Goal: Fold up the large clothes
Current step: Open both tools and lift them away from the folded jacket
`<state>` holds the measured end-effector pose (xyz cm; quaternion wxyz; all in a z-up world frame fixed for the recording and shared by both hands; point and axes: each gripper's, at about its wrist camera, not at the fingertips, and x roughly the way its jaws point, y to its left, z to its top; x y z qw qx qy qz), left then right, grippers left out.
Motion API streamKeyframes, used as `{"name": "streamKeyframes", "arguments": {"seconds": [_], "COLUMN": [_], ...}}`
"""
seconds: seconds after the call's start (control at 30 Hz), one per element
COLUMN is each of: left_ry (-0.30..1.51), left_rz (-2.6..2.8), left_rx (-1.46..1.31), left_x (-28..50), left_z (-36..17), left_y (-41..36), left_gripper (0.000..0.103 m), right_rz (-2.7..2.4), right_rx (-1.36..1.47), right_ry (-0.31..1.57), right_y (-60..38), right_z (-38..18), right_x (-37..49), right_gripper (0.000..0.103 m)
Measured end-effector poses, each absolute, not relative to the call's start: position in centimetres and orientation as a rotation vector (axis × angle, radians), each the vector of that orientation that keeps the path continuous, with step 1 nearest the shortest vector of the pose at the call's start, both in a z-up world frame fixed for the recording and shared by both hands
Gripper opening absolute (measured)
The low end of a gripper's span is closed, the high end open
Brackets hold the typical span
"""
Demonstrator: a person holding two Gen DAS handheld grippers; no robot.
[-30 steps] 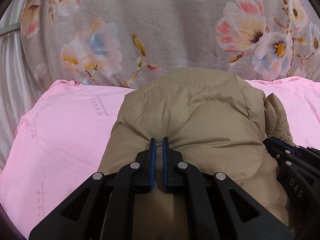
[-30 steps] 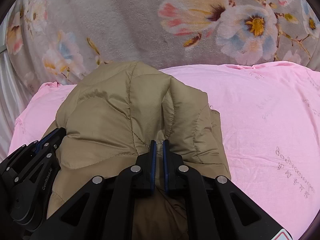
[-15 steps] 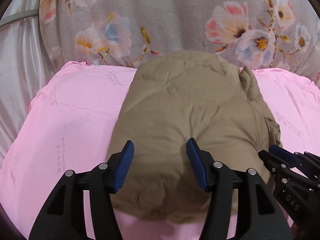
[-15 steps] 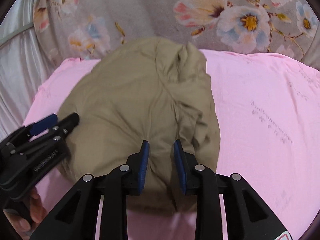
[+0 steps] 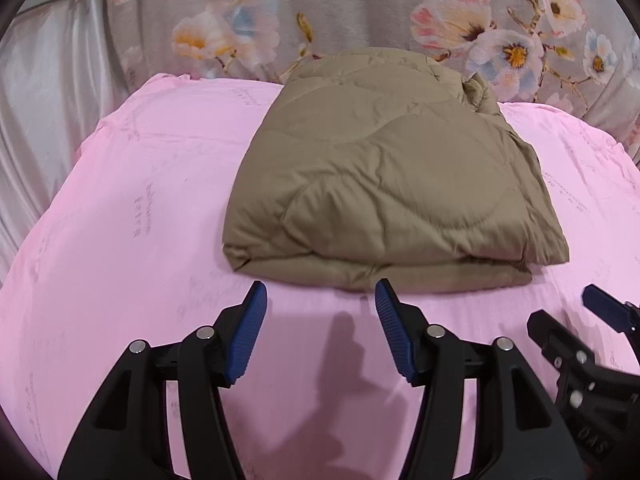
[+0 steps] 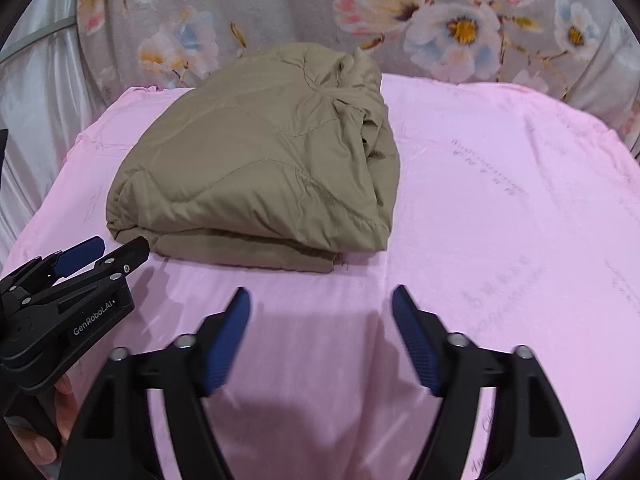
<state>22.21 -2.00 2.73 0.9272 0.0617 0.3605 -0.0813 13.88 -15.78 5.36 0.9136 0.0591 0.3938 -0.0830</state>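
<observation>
A tan quilted jacket [image 5: 384, 176] lies folded into a thick bundle on the pink sheet [image 5: 132, 240]; in the right wrist view the jacket [image 6: 256, 164] sits left of centre. My left gripper [image 5: 318, 292] hovers just in front of the bundle's near edge, its jaws still opening, nothing between them. My right gripper [image 6: 320, 296] is pulled back over bare pink sheet [image 6: 500, 220], jaws opening wide and empty. Each gripper shows at the edge of the other's view: the right gripper [image 5: 580, 320] and the left gripper [image 6: 116, 250].
A grey floral blanket [image 5: 360, 12] runs along the far side behind the jacket. Pale satin fabric [image 5: 52, 92] hangs at the left. A hand [image 6: 52, 420] holds the left gripper's handle. Pink sheet spreads to the right of the bundle.
Both grippers were shut on the jacket's fabric a second ago; they let go, opened, and drew back toward me, leaving the folded jacket lying on the sheet.
</observation>
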Motion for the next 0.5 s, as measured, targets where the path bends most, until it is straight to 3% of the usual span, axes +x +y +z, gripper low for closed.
{"name": "streamKeyframes", "arguments": {"seconds": [0.03,0.3,0.43,0.5], "left_ry": [0.743,0.729,0.689,0.685], "left_rz": [-0.167,-0.131,-0.103,-0.107], "left_rx": [0.114,0.148,0.175,0.163], "left_x": [21.7,17.8,15.8,15.1], "left_z": [2.7,2.5,2.7,2.9], "left_y": [-1.8,-1.7,-1.7,-1.5], "left_gripper": [0.063,0.069,0.090,0.092], "right_rz": [-0.183,-0.209,-0.229,-0.226], "right_rx": [0.106,0.113,0.150,0.173], "right_ry": [0.804,0.807,0.785,0.781], "right_y": [-15.4,-14.5,-14.9,-15.2], "right_z": [5.5,5.6,5.9,5.9], "right_x": [13.3,10.3,8.4,7.7], "right_gripper": [0.086,0.087,0.087,0.087]}}
